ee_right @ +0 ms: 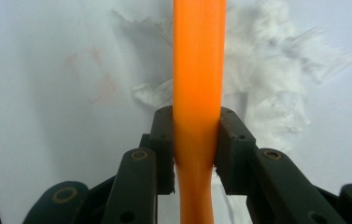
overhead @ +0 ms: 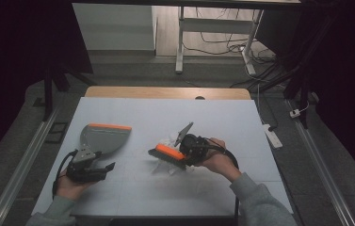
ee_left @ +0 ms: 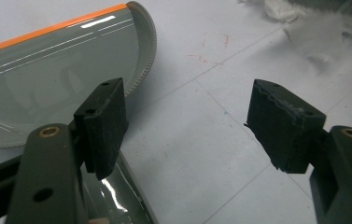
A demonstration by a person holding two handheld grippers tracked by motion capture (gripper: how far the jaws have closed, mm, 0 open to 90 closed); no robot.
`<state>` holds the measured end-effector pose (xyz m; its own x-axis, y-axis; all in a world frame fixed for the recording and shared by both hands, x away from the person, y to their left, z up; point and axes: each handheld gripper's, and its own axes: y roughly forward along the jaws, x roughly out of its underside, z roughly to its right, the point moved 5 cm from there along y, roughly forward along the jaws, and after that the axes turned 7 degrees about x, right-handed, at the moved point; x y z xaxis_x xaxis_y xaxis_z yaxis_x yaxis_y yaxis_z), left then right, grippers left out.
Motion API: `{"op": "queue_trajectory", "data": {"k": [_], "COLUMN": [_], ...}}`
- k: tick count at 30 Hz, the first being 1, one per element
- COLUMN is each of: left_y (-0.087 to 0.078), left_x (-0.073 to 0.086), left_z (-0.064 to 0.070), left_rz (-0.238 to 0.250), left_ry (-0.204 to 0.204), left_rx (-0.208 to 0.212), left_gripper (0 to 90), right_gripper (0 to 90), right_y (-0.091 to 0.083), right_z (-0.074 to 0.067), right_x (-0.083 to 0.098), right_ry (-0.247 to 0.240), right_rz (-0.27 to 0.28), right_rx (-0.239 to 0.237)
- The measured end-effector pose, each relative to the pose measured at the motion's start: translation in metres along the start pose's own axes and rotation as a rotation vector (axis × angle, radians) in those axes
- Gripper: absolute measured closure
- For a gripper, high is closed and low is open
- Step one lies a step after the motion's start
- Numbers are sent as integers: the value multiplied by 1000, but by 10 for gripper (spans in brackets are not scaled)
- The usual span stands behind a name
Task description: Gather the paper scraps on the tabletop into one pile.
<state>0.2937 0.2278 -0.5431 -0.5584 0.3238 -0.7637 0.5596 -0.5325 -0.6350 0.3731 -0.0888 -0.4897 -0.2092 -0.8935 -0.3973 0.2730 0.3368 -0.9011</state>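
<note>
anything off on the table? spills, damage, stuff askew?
Yes: shredded white paper scraps lie loose mid-table, just beyond the orange brush clamped in the right hand-held gripper. The grey dustpan lies flat at the left, apart from the mess. Faint red marks stain the white mat. No damage visible.

Dim surroundings, lit table, soft close-ups

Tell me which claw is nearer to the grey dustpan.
Left. The left claw stands open right at the dustpan, over its handle end. The right claw is off to the side, shut on the orange brush.
</note>
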Motion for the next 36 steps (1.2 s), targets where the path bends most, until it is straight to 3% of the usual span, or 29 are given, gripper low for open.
{"op": "queue_trajectory", "data": {"k": [3,13,16,22,26,30,33,36], "left_y": [0,1,1,1,0,-1,-1,-1], "left_x": [0,0,0,0,0,0,0,1], "left_z": [-1,0,1,1,0,0,0,-1], "left_rz": [1,-2,-4,-3,-1,11,9,7], "left_ry": [-2,1,3,2,4,4,2,3], "left_rx": [0,0,-1,0,-2,-7,-5,-3], "left_gripper": [296,296,296,296,296,296,296,296], "right_gripper": [706,706,705,705,706,706,706,706], "right_y": [-11,-54,-56,-33,-7,15,28,31], "right_z": [5,-1,-8,-34,-48,-52,-47,-30], "right_x": [-2,-3,-7,-22,-35,-48,-50,-43], "right_ry": [14,12,12,-15,2,27,27,72], "right_rz": [35,124,140,137,123,123,93,52], "right_rx": [14,41,16,-87,-139,-180,-153,-74]}}
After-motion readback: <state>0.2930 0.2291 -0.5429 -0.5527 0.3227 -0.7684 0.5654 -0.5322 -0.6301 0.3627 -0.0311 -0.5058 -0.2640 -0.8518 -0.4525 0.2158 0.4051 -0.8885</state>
